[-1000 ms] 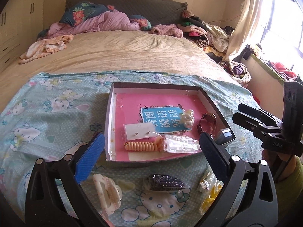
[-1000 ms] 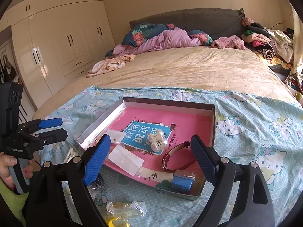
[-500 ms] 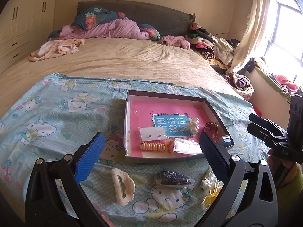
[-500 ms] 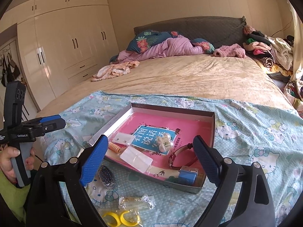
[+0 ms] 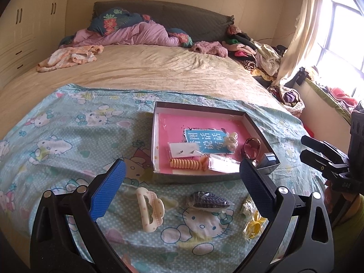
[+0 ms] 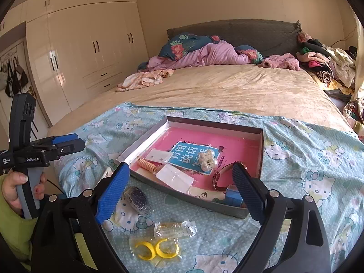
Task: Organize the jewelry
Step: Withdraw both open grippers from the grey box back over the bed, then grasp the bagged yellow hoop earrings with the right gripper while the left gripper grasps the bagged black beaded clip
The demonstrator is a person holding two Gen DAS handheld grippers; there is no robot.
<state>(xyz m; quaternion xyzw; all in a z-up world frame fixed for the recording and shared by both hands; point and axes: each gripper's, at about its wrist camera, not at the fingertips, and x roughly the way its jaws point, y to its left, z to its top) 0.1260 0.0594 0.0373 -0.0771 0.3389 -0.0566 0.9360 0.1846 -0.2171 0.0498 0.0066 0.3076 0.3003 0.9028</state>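
Right gripper (image 6: 179, 186) jaws just widened, empty, left gripper (image 5: 182, 177) spread

Left gripper (image 5: 182, 182): lower centre of its frame, jaws spread wide, nothing between.
Right gripper (image 6: 180, 187): lower centre, jaws just widened, nothing between.
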